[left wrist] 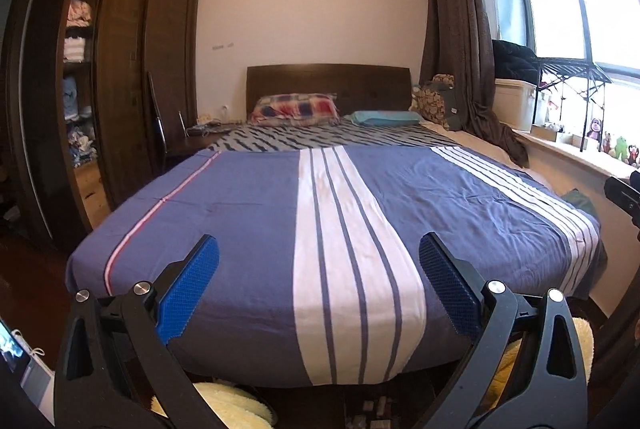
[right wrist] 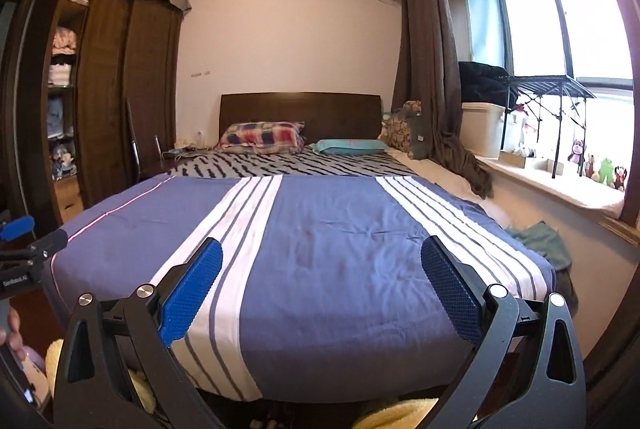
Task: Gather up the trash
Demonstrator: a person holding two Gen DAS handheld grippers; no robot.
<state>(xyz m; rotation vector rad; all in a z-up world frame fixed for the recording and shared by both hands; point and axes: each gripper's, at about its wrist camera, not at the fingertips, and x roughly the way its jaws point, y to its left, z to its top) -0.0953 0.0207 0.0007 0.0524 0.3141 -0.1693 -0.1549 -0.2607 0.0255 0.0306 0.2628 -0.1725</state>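
Both grippers are held at the foot of a bed and point along it toward the headboard. My left gripper (left wrist: 319,249) is open and empty, its blue pads spread wide above the blue and white striped blanket (left wrist: 256,229). My right gripper (right wrist: 321,251) is also open and empty over the same blanket (right wrist: 344,249). The left gripper's blue tip shows at the left edge of the right wrist view (right wrist: 16,227). The right gripper's black body shows at the right edge of the left wrist view (left wrist: 624,193). I see no clear piece of trash. Small items lie on the floor under the bed's foot (left wrist: 372,409).
A dark wardrobe (left wrist: 120,89) with open shelves stands left. Pillows (left wrist: 296,109) lie by the headboard (left wrist: 328,81). A green cloth (right wrist: 540,237) lies at the bed's right side. The windowsill (right wrist: 560,181) holds toys and a rack. Yellow fluffy slippers (left wrist: 228,405) lie below.
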